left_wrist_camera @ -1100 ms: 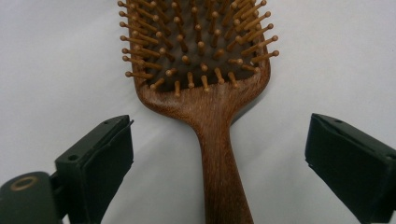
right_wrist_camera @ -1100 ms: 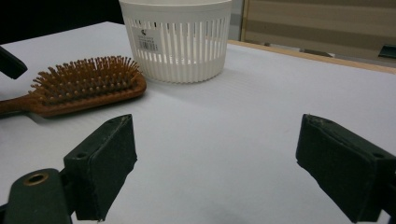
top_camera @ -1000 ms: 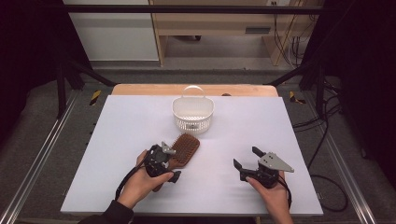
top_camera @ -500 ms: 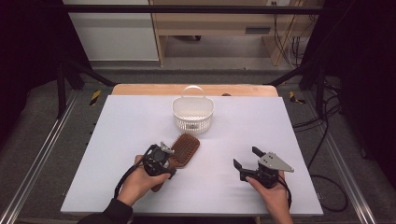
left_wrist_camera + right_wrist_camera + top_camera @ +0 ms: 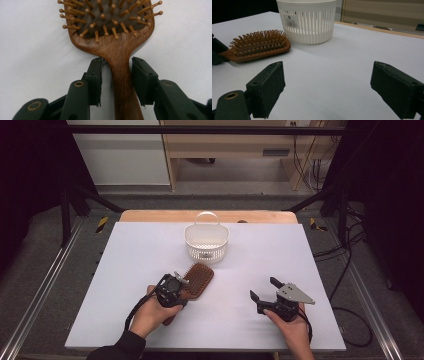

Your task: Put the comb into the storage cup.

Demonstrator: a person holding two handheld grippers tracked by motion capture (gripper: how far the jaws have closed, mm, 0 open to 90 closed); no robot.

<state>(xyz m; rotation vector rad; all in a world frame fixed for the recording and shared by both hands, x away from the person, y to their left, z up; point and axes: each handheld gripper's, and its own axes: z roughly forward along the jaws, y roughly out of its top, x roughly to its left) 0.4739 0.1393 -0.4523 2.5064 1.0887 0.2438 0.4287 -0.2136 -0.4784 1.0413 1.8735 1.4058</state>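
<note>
a white table [image 5: 125, 270] seen from above, with a person's forearms coming in from the near edge, a two-jaw gripper in each hand. a brown wooden hairbrush [image 5: 197, 279] lies on the table left of centre, bristles up, its paddle head pointing toward a white slotted plastic basket [image 5: 206, 242] that stands just beyond it, near but not touching.

the left gripper [image 5: 179, 289] sits over the brush's handle. in the left gripper view its two black jaws stand on either side of the handle's neck [image 5: 121, 65], just below the bristled head. the jaws have just been closing in on the handle; a thin gap shows on each side, so the pads [image 5: 95, 80] do not yet press on the wood.

the right gripper [image 5: 264, 288] rests low over bare table to the right, well apart from the brush. in the right gripper view its jaws are spread wide with nothing between them, and the brush [image 5: 258, 46] and basket [image 5: 308, 22] show beyond.
</note>
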